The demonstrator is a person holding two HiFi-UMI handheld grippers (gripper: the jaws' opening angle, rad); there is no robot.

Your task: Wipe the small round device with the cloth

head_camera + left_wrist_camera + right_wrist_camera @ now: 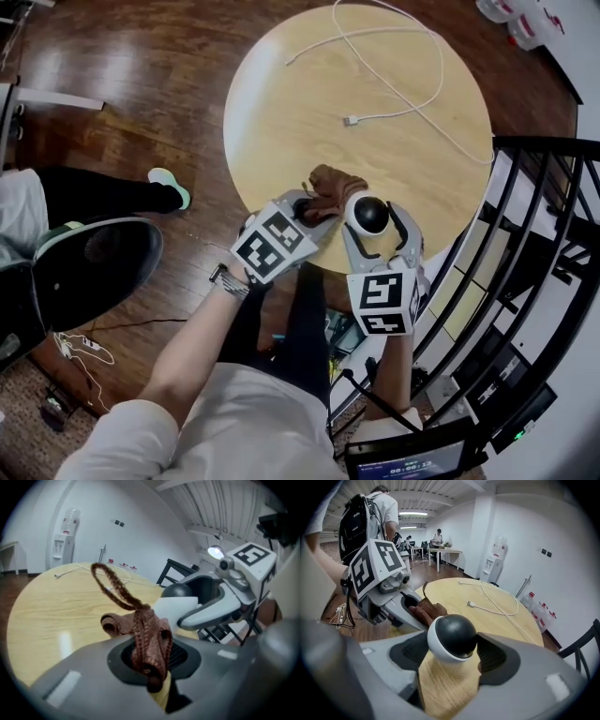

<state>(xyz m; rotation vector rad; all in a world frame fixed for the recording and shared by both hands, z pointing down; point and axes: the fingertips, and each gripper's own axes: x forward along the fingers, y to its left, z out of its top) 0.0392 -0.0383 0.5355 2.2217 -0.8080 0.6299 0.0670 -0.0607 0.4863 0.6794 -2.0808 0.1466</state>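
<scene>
The small round device, a white body with a black dome, sits near the front edge of the round wooden table. My right gripper is shut on it, with a pad on each side of it. A brown textured cloth is bunched in my left gripper, which is shut on it just left of the device. In the left gripper view the cloth stands up between the jaws with a loop above, and the device's dome shows just beyond. The cloth lies right beside the device.
A white cable loops over the far half of the table. A black metal rack stands close on the right. A person's leg and shoe and a dark chair are at left. Bottles stand at the far right.
</scene>
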